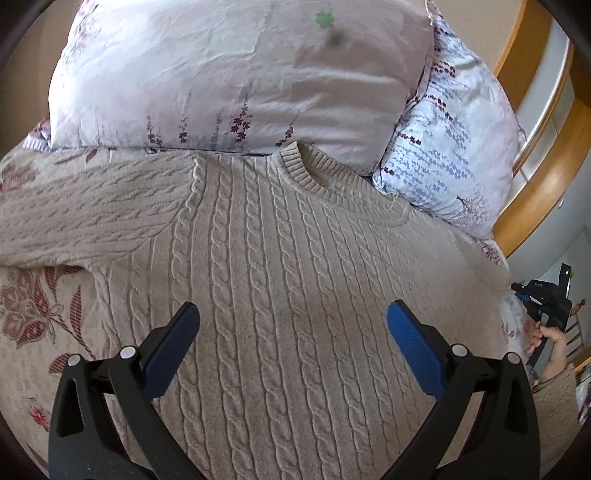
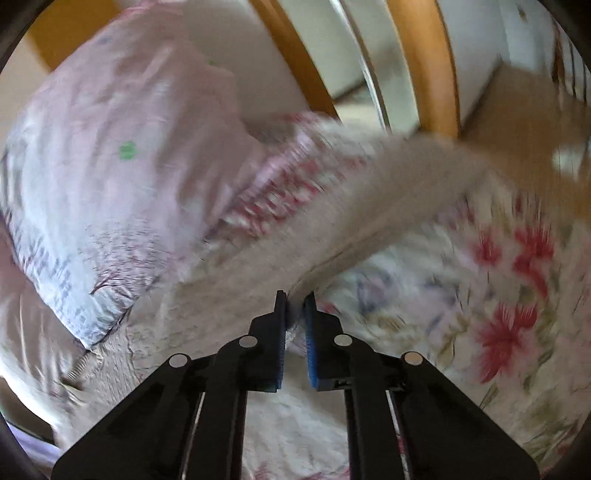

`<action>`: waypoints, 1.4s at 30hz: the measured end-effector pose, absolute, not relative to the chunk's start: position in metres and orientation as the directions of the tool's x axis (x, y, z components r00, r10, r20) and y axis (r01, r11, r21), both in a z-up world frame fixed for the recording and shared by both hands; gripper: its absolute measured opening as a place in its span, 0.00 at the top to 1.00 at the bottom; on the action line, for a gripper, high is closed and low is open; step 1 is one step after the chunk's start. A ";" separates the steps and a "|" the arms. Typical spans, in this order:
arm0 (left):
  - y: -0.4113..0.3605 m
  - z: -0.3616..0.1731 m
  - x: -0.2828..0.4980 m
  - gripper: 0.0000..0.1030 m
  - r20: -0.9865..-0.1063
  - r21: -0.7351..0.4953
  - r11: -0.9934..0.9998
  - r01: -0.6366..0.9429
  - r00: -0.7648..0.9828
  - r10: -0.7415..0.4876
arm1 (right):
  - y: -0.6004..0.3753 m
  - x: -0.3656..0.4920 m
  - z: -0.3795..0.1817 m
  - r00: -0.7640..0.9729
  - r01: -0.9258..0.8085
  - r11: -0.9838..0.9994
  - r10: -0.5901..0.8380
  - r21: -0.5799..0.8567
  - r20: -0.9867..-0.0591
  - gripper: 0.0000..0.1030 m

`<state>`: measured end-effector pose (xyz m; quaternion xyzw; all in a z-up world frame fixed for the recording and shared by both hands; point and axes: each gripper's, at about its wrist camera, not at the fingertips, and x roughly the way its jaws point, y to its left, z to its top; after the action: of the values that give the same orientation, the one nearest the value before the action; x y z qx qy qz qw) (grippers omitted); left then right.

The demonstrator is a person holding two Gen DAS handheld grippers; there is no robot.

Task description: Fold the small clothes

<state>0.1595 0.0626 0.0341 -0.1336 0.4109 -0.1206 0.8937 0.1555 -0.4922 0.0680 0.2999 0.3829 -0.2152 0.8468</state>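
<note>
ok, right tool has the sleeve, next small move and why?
Probably carry the sleeve across onto the sweater body. The right tool is shut on its edge, the body lies flat on the bedspread, and the left tool hovers open.

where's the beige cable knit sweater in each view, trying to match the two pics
Left wrist view: the sweater fills the centre and bottom, spread flat on the bed, collar toward the pillows, under the open left gripper.
Right wrist view: blurred, its sleeve runs from the shut right gripper up to the right.
Shared landmark: the pale pillow with the green spot.
</note>
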 end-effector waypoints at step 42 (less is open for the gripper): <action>0.071 0.051 0.151 0.03 -0.627 -0.448 0.880 0.161 0.645 -0.437 | -0.451 0.158 0.032 0.668 0.557 0.482 0.224 0.676 -0.710 0.51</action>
<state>0.1510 0.0713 0.0510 -0.1786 0.3862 -0.1684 0.8892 0.1575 -0.4509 0.0319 0.4973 0.3930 -0.1086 0.7658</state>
